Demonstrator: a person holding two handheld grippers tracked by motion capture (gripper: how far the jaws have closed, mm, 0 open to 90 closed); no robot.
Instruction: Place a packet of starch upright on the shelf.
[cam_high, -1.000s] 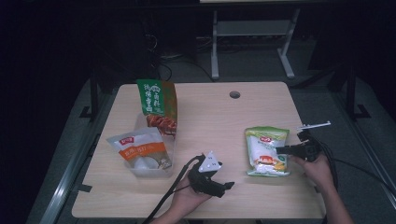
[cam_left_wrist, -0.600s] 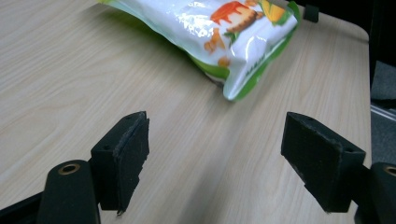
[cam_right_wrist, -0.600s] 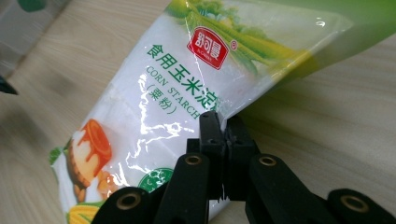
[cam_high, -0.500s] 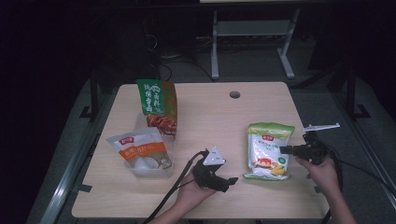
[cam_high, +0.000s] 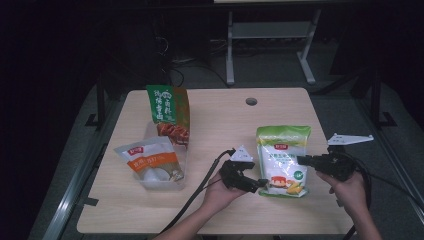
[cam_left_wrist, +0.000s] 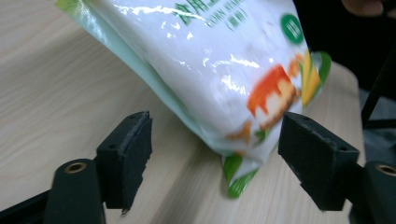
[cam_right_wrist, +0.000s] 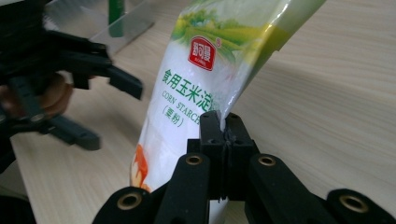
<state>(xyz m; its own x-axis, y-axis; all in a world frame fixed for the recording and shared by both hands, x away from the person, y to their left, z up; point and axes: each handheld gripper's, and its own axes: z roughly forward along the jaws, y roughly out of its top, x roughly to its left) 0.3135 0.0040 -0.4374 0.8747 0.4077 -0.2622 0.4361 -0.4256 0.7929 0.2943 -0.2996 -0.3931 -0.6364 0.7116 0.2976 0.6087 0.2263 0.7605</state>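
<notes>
Lifted since a second ago, the corn starch bag (cam_high: 283, 160) now tilts with its right edge raised off the tabletop (cam_high: 210, 115), where before it lay flat. It sits at about four o'clock on the tabletop, its lower corner still near the wood. The right tongs (cam_right_wrist: 226, 128), at the bag's three o'clock side, are clamped tight on its edge, jaws pressed together with only the film between them. The left tongs (cam_left_wrist: 215, 154), which have slid in from the bag's eight o'clock, stand wide open with the bag's lower corner between the jaws, neither pad touching it; they have just closed a little. Farther out, at nine o'clock, an orange-labelled bag (cam_high: 152, 162) lies in a clear tray, and a green bag (cam_high: 167, 112) stands at eleven o'clock.
</notes>
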